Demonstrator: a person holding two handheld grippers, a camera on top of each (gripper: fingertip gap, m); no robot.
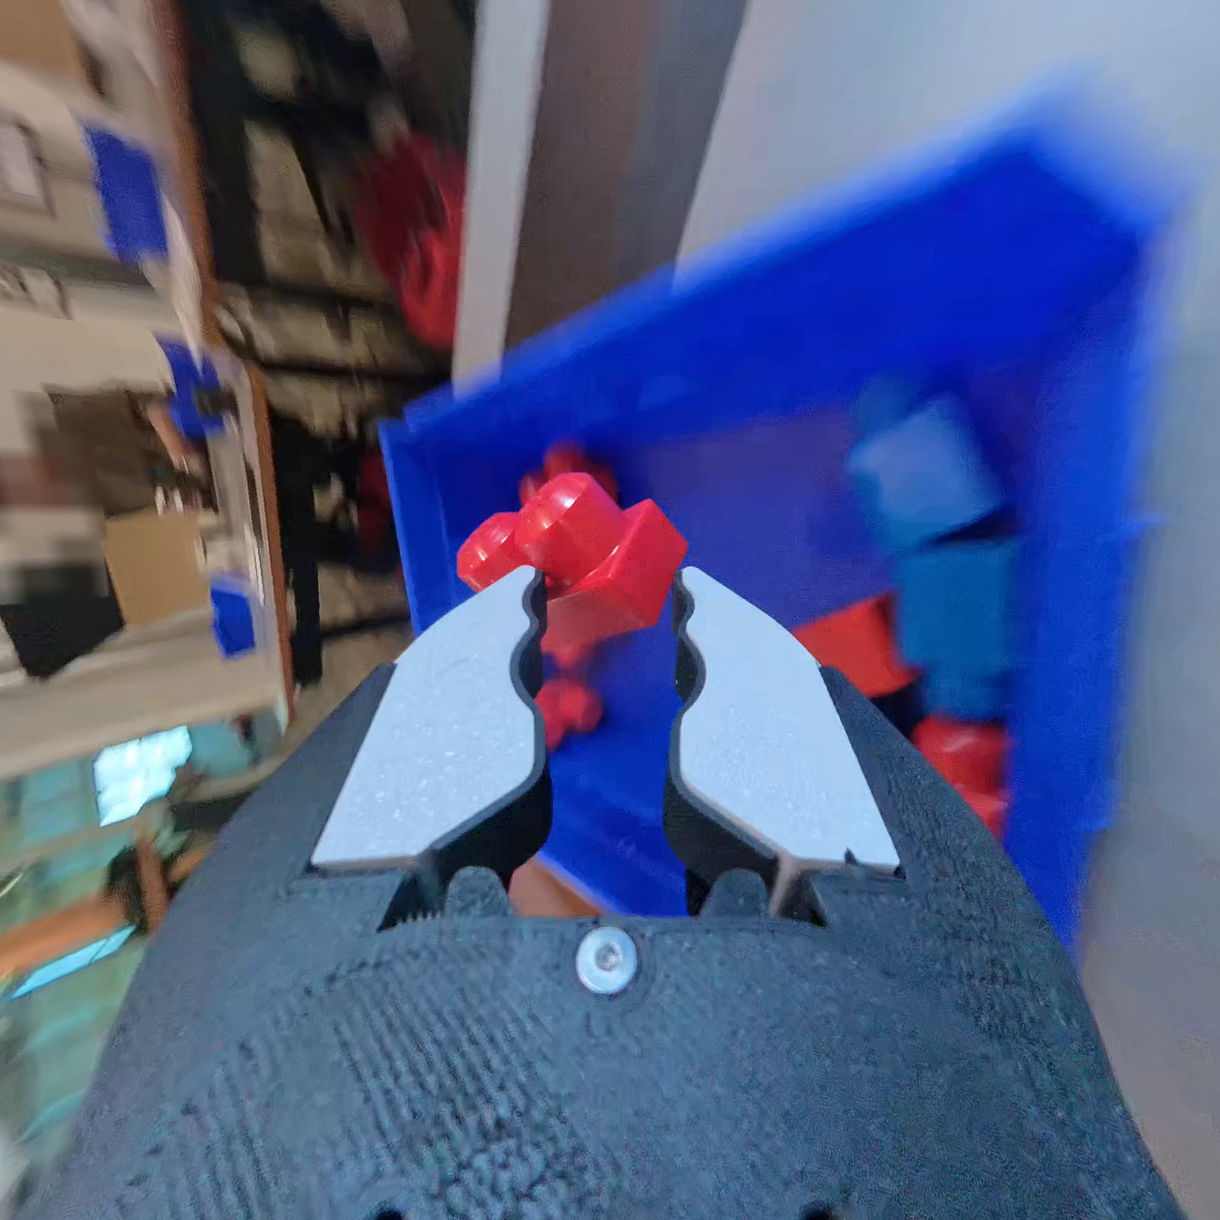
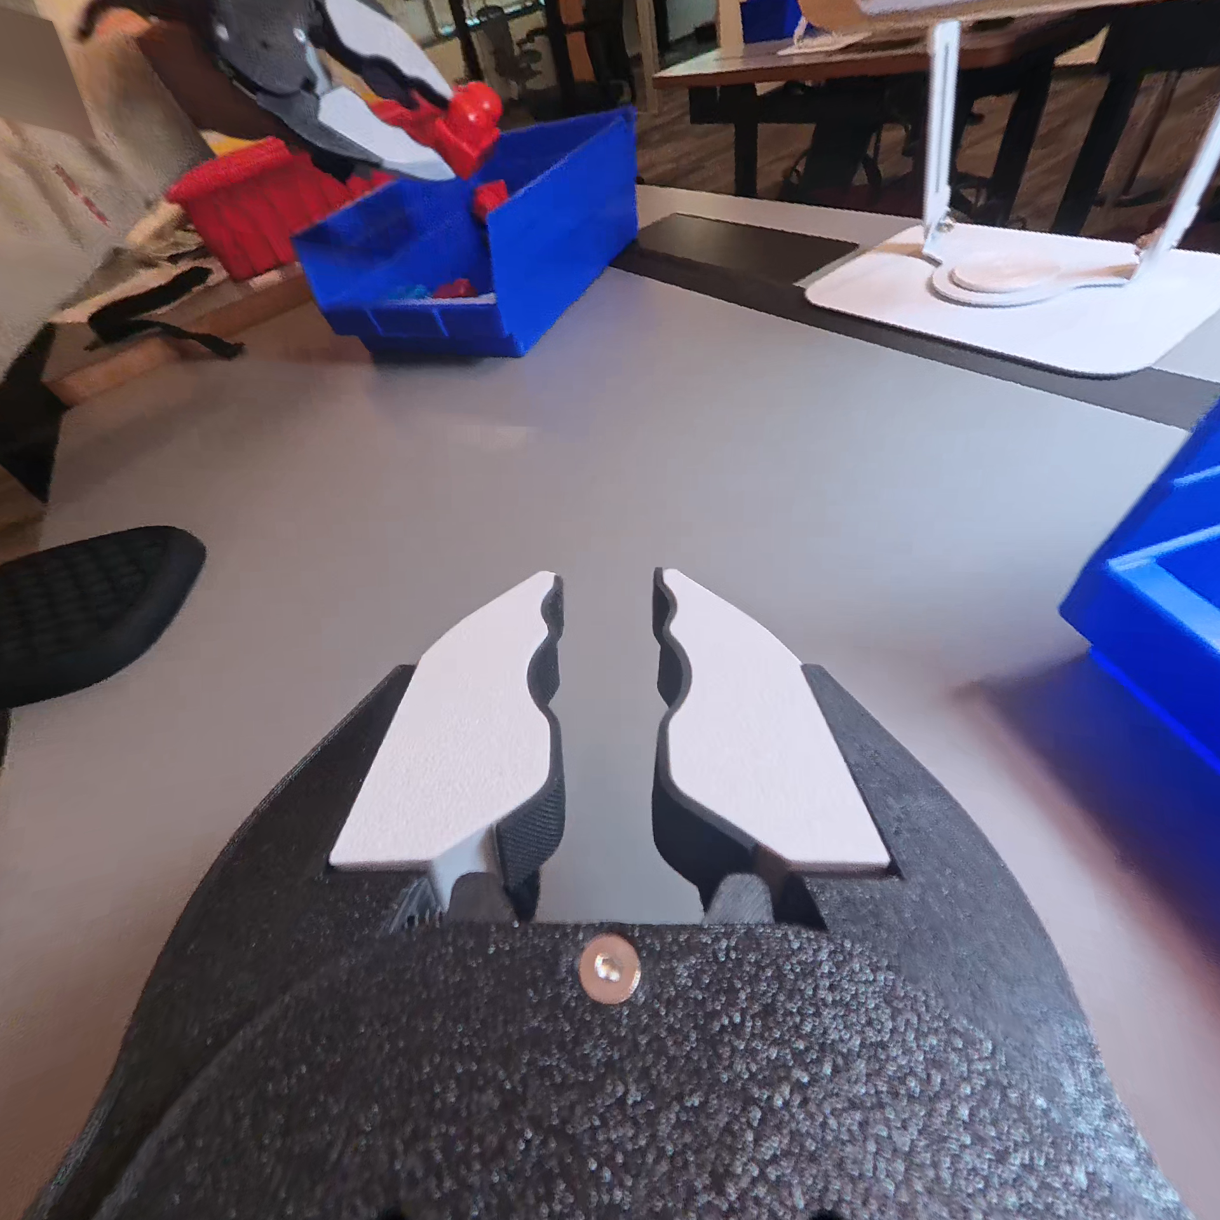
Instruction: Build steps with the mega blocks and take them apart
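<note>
My left gripper (image 1: 607, 581) is shut on a red mega block (image 1: 594, 548), held tilted with its studs up and to the left, over an open blue bin (image 1: 858, 330). The background is blurred but the block is sharp. The right wrist view shows the same gripper (image 2: 455, 142) at the far left, holding the red block (image 2: 469, 125) above the blue bin (image 2: 561, 211). More red (image 1: 851, 647) and blue blocks (image 1: 937, 475) lie in the bin. My right gripper (image 2: 607, 581) is open and empty, low over the grey table (image 2: 594, 429).
A red ribbed basket (image 2: 244, 204) stands behind the bin at the far left. A second blue bin (image 2: 1155, 594) sits at the right edge. A white stand on a white mat (image 2: 1003, 277) is at the far right. A black mesh pad (image 2: 86, 594) lies at the left. The gap from one gripper's tips to the other's is roughly 45 cm.
</note>
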